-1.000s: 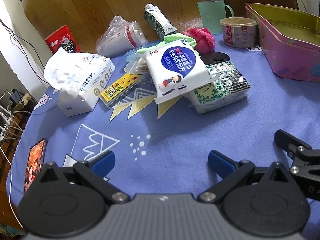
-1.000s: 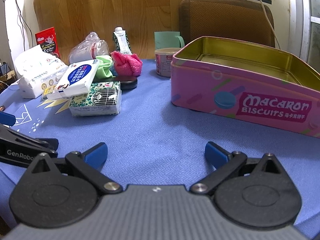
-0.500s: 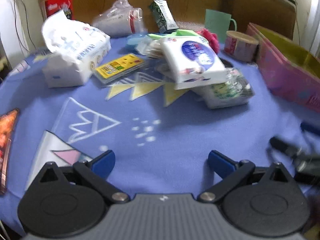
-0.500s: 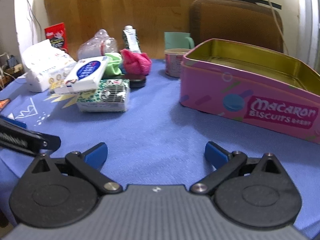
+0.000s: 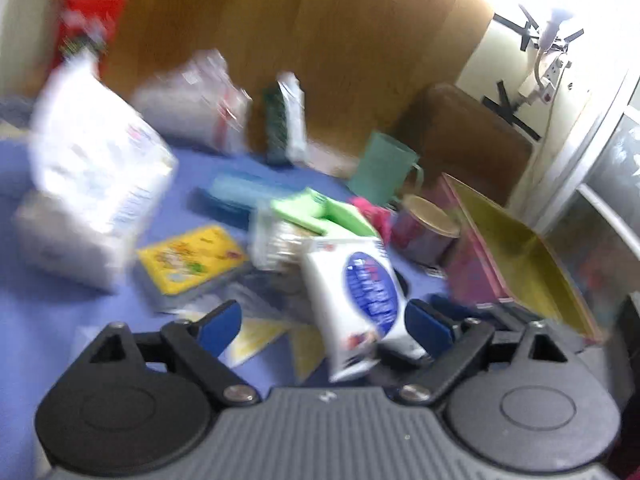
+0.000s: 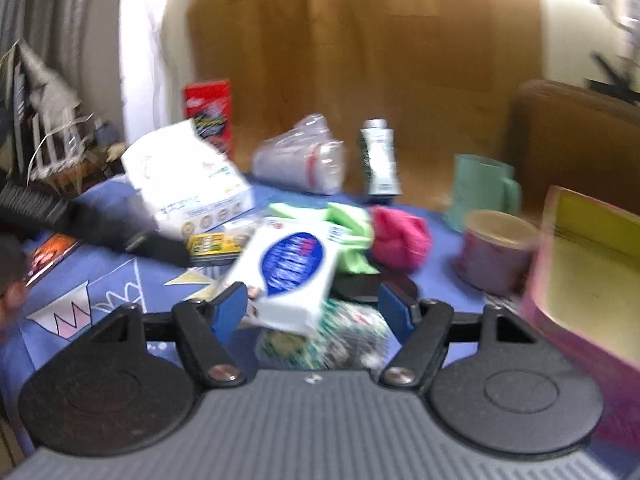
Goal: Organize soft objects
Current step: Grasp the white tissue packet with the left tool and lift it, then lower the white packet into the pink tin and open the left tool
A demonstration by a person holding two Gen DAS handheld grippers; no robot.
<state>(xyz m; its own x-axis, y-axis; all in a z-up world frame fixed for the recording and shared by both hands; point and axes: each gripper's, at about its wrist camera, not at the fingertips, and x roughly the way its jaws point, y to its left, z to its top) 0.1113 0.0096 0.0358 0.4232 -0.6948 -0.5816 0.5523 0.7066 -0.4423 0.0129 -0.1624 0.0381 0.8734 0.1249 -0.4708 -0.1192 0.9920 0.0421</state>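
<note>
A white tissue pack with a blue oval label (image 5: pixel 362 292) (image 6: pixel 292 272) lies tilted on a green patterned pack (image 6: pixel 340 344) on the blue cloth. Behind them lie a green cloth (image 6: pixel 344 228) and a pink fluffy cloth (image 6: pixel 400 236). A big white tissue bag (image 5: pixel 92 184) (image 6: pixel 188 180) sits at the left. My left gripper (image 5: pixel 324 320) is open, close in front of the white pack. My right gripper (image 6: pixel 308 308) is open, its fingertips either side of the stacked packs. Both views are blurred.
A pink biscuit tin (image 5: pixel 516 268) (image 6: pixel 588 272) stands open at the right. A round tub (image 6: pixel 496 252), teal mug (image 6: pixel 480 192), milk carton (image 6: pixel 378 160), bagged cups (image 6: pixel 304 160), red packet (image 6: pixel 208 108) and yellow card pack (image 5: pixel 192 258) crowd the back and left.
Both grippers have moved forward fast toward the stacked packs, which now sit between the fingertips. Both stay open. The left gripper swung right, the right gripper swung left.
</note>
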